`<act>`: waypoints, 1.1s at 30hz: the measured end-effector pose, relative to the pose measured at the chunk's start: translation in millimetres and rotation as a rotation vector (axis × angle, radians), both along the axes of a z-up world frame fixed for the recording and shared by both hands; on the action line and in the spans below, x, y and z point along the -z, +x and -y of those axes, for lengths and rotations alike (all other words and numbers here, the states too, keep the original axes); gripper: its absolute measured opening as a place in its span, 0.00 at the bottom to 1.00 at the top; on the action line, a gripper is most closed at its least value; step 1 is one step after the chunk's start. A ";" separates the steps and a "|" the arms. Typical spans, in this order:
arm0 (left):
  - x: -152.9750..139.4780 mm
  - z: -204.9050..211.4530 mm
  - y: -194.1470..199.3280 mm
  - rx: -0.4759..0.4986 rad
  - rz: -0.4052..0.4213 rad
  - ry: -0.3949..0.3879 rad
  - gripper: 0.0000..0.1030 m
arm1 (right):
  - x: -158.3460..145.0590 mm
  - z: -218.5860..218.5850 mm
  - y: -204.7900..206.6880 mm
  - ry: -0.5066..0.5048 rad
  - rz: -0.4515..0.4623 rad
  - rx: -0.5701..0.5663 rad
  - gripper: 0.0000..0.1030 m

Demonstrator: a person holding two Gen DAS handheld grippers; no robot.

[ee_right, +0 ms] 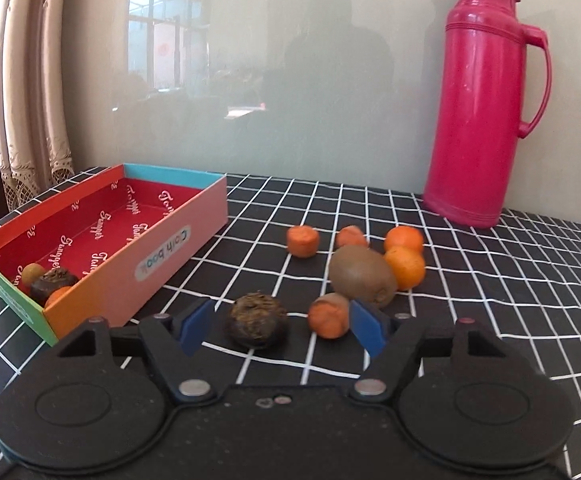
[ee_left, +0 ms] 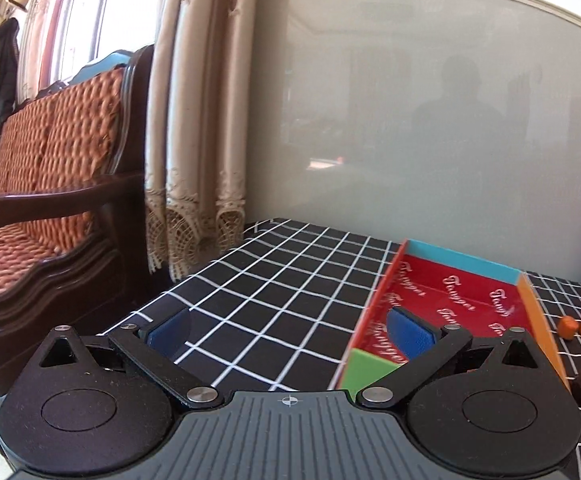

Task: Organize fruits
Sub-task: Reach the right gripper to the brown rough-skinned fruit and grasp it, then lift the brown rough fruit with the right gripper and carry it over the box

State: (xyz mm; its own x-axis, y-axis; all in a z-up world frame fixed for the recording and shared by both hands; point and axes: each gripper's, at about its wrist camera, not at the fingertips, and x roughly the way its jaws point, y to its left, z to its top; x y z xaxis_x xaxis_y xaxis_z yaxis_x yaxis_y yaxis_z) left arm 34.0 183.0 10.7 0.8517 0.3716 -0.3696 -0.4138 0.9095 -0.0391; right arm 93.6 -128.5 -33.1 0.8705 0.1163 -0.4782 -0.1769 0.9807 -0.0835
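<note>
Between the blue pads of the right claw (ee_right: 284, 330), which stand apart and press on nothing, a dark wrinkled fruit (ee_right: 257, 320) and a small orange fruit (ee_right: 329, 315) lie on the checked worktop (ee_right: 490, 300). Both are judged light and soft-skinned, so a gentle closure across the widest part would be called for. Just behind, a kiwi (ee_right: 362, 274) rests against two oranges (ee_right: 405, 267); its fuzzy skin should give good purchase, but the flesh bruises easily. Three fruits are already seen in the near corner of the box (ee_right: 170, 236), whose side reads "Cloth book" and whose red lining carries a repeated script word, not clearly legible. The left claw (ee_left: 288, 332) is spread wide and empty beside the box's near end.
</note>
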 end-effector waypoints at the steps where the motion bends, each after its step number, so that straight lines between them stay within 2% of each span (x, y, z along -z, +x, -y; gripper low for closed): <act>1: 1.1 -4.3 0.3 -0.008 -0.006 -0.004 1.00 | 1.7 -2.2 1.2 0.002 -0.006 -0.004 0.71; 9: 7.3 -28.8 0.1 -0.044 -0.047 -0.006 1.00 | 9.1 -13.1 15.4 0.026 -0.065 0.001 0.56; 20: 12.3 -51.5 -3.4 -0.070 -0.072 -0.020 1.00 | 21.2 -21.0 33.5 0.005 -0.136 0.064 0.49; 22: 12.0 -53.9 -4.9 -0.072 -0.074 -0.017 1.00 | 20.3 -21.5 34.3 0.003 -0.136 0.070 0.39; 23: 11.7 -55.2 -5.4 -0.073 -0.075 -0.017 1.00 | 20.1 -21.6 34.7 0.005 -0.138 0.072 0.38; 26: 10.6 -60.4 -8.8 -0.083 -0.071 -0.022 1.00 | 18.7 -21.3 34.7 0.023 -0.143 0.067 0.38; 33: 10.3 -66.0 -13.1 -0.090 -0.074 -0.027 1.00 | 5.6 -30.0 27.4 0.012 -0.089 0.052 0.38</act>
State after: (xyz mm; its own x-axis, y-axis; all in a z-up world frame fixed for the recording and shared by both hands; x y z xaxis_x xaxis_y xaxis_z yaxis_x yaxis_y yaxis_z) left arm 20.9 249.0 0.4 0.7853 0.4339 -0.4416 -0.4962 0.8677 -0.0297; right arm 121.0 -98.5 -38.7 0.8295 0.0780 -0.5530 -0.1318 0.9896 -0.0580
